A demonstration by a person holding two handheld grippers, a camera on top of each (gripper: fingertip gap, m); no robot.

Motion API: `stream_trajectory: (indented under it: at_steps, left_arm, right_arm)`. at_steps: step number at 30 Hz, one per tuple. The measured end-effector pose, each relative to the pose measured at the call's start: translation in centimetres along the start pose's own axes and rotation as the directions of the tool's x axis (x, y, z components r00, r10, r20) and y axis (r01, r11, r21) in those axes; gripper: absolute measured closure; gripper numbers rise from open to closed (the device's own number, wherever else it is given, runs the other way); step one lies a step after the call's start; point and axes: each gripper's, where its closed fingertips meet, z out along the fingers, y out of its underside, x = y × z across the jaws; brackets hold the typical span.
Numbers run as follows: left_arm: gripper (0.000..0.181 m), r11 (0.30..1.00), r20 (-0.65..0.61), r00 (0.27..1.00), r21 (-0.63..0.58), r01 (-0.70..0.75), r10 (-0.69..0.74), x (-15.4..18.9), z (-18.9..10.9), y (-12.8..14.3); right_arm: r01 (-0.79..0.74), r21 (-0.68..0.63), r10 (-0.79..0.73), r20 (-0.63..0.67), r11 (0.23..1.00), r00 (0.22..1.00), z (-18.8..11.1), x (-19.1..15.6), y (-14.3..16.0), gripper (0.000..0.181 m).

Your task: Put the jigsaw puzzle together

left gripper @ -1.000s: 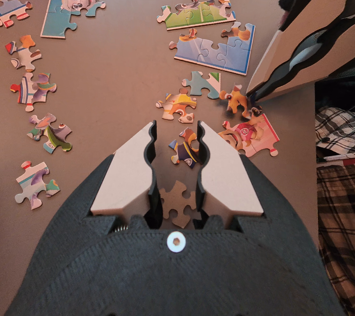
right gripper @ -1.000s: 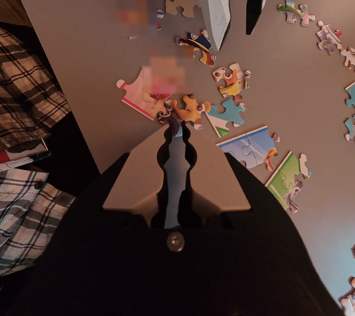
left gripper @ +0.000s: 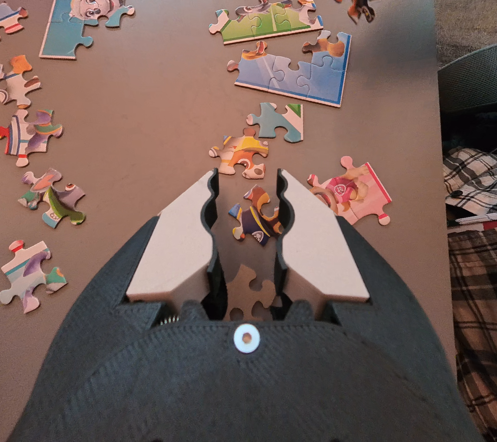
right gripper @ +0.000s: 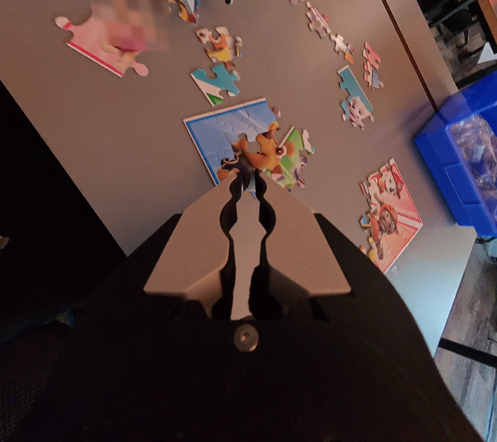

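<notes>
Dog piece (right gripper: pixel 265 152) clamped in right gripper (right gripper: pixel 246 176) jaws, held above blue section (right gripper: pixel 228 128) near table's edge. You align tab over gap, lower flat, press gently. Left gripper (left gripper: pixel 246 173) jaws apart, empty, over navy piece (left gripper: pixel 255 216).

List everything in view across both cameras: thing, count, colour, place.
table: one, grey-brown, under everything
blue section: one, several joined pieces, table's right side
green section: one, joined, just beyond the blue one
pink section: one, near right table edge
face-down piece: one, plain brown, between the left gripper's fingers
loose pieces: many, multicoloured, scattered
bin: one, blue, beside the table
left gripper: open, above table
right gripper: holding orange dog piece in the air
</notes>
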Motion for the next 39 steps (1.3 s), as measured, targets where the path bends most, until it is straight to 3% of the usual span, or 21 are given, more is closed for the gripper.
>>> stream_trajectory:
  at_steps: [5, 17, 25, 31, 39]
  left_arm:
    - [0.137, 1.0, -0.018, 1.0, 0.007, -0.014, 0.014, 0.6, 0.2, -0.4]
    - [0.135, 0.995, 0.01, 1.0, -0.102, 0.012, -0.011, -0.4, 0.8, 1.6]
    - [0.134, 0.994, 0.036, 0.999, -0.107, 0.004, 0.0, -0.4, 2.1, 0.6]
    - [0.15, 0.995, 0.048, 0.999, -0.1, -0.002, 0.007, -0.4, 2.4, 0.2]
    - [0.139, 0.992, 0.046, 0.993, -0.069, 0.11, -0.107, -2.3, -2.8, 2.0]
  right_arm:
    - [-0.044, -0.05, 0.045, 0.013, 0.998, 0.999, -0.8, 0.6, 2.6, 0.174]
    - [-0.172, -0.199, 0.194, 0.092, 0.965, 0.977, -1.3, -0.4, 7.3, 0.173]
    - [-0.244, -0.169, 0.267, 0.132, 0.955, 0.955, -1.3, -1.1, 7.1, 0.173]
    - [-0.271, -0.155, 0.292, 0.134, 0.95, 0.947, -1.5, -1.3, 7.0, 0.172]
    - [-0.287, -0.057, 0.292, 0.144, 0.956, 0.945, -2.6, -1.6, 3.6, 0.153]
